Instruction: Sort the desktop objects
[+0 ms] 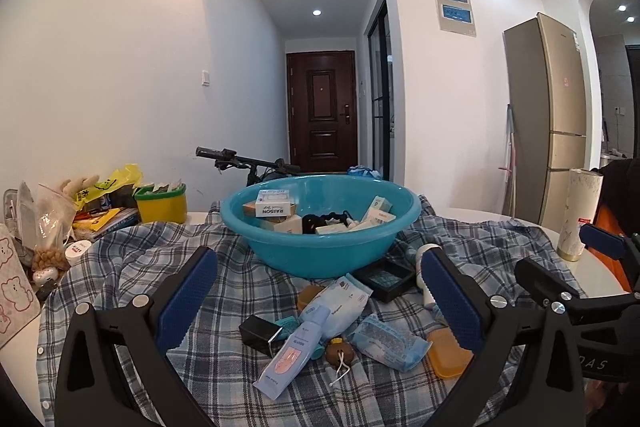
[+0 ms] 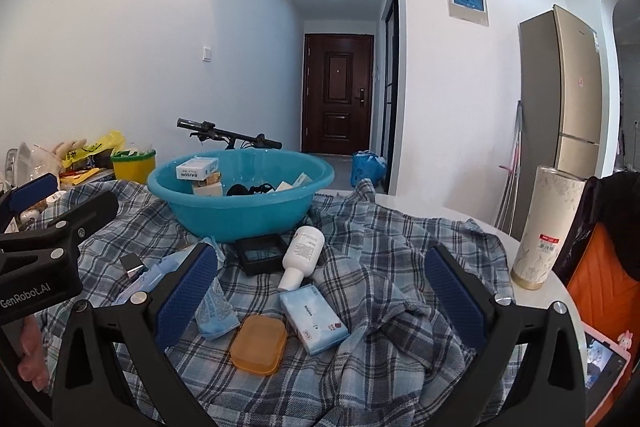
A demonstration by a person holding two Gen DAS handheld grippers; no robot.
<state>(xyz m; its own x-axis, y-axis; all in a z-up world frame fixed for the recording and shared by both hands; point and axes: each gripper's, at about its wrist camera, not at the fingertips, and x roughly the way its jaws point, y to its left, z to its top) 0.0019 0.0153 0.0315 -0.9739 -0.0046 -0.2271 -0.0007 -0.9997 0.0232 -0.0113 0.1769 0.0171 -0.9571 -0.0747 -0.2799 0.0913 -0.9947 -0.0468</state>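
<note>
A teal basin (image 1: pixel 320 251) holding several small boxes stands on a plaid cloth (image 1: pixel 224 267). In front of it lie a blue tube (image 1: pixel 294 351), a black box (image 1: pixel 260 333), a tissue pack (image 2: pixel 314 319), a blue packet (image 2: pixel 214 307), an orange case (image 2: pixel 259 345), a white bottle (image 2: pixel 304 253) and a black tray (image 2: pixel 260 253). My left gripper (image 1: pixel 320 295) hovers open over the tube and black box. My right gripper (image 2: pixel 320 295) hovers open above the tissue pack and orange case. Neither holds anything.
A tall white tumbler (image 2: pixel 542 227) stands at the table's right edge beside an orange chair (image 2: pixel 600 279). A yellow tub (image 1: pixel 162 205), bags and plush toys crowd the left side. A tablet (image 2: pixel 604 359) lies near right. A bicycle handlebar (image 1: pixel 240 159) is behind the basin.
</note>
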